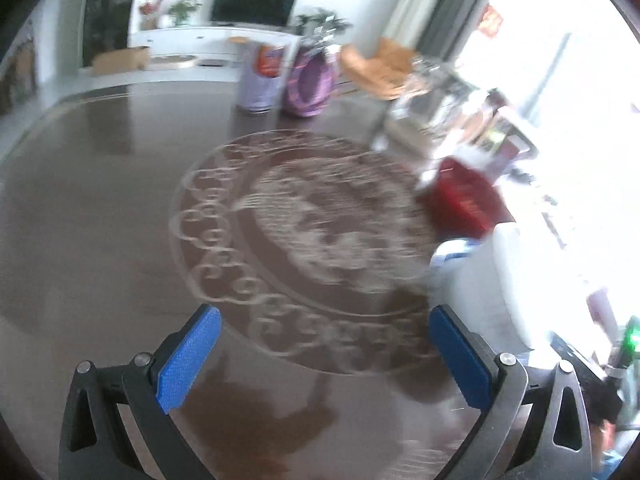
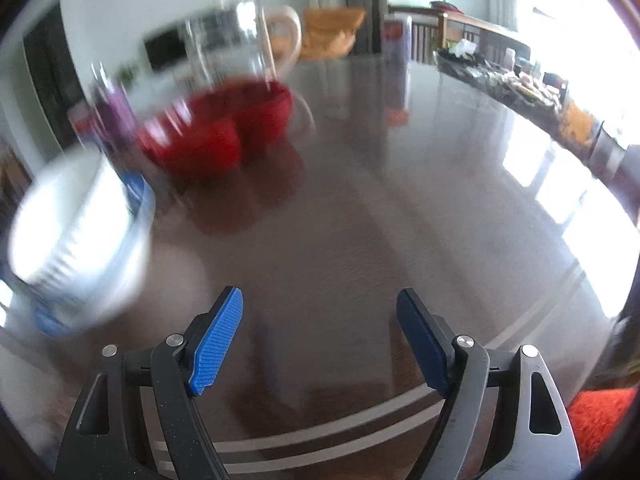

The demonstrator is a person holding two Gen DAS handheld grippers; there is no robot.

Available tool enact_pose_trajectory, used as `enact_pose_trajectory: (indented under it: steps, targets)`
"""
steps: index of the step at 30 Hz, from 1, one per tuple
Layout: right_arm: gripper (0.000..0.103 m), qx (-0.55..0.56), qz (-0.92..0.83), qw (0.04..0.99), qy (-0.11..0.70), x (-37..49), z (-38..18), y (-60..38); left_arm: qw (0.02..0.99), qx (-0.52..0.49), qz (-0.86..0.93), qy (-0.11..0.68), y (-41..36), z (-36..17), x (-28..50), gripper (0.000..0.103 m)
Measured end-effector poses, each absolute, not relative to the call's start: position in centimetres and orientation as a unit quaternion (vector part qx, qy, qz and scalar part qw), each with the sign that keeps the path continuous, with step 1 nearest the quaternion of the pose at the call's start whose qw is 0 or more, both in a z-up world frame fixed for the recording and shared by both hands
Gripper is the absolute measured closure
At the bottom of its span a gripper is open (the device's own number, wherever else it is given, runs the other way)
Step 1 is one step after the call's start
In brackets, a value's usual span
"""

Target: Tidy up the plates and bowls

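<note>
Both views are blurred by motion. In the right wrist view a white bowl (image 2: 76, 236) sits on a blue plate (image 2: 136, 188) at the left, with red bowls (image 2: 224, 128) behind it. My right gripper (image 2: 320, 336) is open and empty above the dark table, to the right of the white bowl. In the left wrist view the red bowls (image 1: 464, 196) and the white bowl (image 1: 508, 280) lie at the right. My left gripper (image 1: 324, 352) is open and empty over the table's engraved round pattern (image 1: 304, 240).
A clear glass mug (image 2: 236, 44) stands behind the red bowls. Purple and white containers (image 1: 280, 76) stand at the table's far edge. A tray of clutter (image 2: 508, 80) lies along the right edge. The dark table (image 2: 400, 200) spreads between.
</note>
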State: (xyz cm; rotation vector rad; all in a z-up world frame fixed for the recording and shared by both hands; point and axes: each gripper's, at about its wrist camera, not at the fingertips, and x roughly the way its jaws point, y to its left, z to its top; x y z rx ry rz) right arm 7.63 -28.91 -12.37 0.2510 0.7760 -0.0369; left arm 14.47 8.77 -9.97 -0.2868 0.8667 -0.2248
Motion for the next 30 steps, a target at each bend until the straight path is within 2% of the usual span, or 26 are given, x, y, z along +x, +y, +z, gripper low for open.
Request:
enact_pose_trajectory:
  steps: [5,9,11,13,16,18,19,20,21,22,23,24,30]
  targets:
    - [0.021,0.173,0.084,0.918,0.348,8.1,-10.3,-27.6,0.889,-0.123,-0.153,0.413,5.4,-9.7,14.8,0.002]
    - [0.025,0.184,0.125,0.906,0.360,9.3,-10.5,-26.5,0.883,-0.105,-0.171,0.424,3.1,-10.3,15.2,0.014]
    - [0.039,0.188,0.140,0.897,0.373,10.4,-10.9,-26.0,0.880,-0.099,-0.177,0.430,2.4,-10.8,15.3,0.020]
    - [0.064,0.189,0.151,0.887,0.394,11.6,-11.7,-25.7,0.878,-0.093,-0.175,0.435,2.0,-11.3,15.4,0.026]
    - [0.068,0.193,0.162,0.878,0.407,12.3,-12.5,-25.1,0.874,-0.099,-0.177,0.442,1.8,-12.1,15.7,0.033]
    - [0.069,0.189,0.165,0.876,0.412,12.8,-12.7,-24.5,0.871,-0.097,-0.176,0.449,1.5,-12.8,16.0,0.044]
    - [0.074,0.189,0.167,0.875,0.413,13.1,-12.8,-24.3,0.870,-0.095,-0.176,0.451,1.2,-13.2,16.1,0.046]
    - [0.077,0.190,0.169,0.874,0.414,13.4,-12.8,-24.1,0.872,-0.108,-0.180,0.442,1.4,-13.2,16.0,0.054]
    - [0.085,0.194,0.173,0.872,0.415,13.7,-12.8,-24.0,0.870,-0.126,-0.192,0.437,1.5,-13.3,16.1,0.067]
    - [0.092,0.198,0.180,0.869,0.416,14.0,-12.8,-23.9,0.867,-0.138,-0.202,0.434,1.5,-13.4,16.1,0.076]
    - [0.091,0.195,0.182,0.867,0.420,14.1,-12.8,-23.6,0.867,-0.145,-0.209,0.430,1.2,-13.2,16.1,0.089]
    - [0.091,0.186,0.180,0.868,0.423,14.3,-12.7,-23.4,0.871,-0.134,-0.202,0.428,0.7,-12.9,16.1,0.091]
    - [0.091,0.200,0.181,0.866,0.421,13.9,-12.5,-23.6,0.873,-0.151,-0.185,0.426,0.6,-12.3,15.5,0.092]
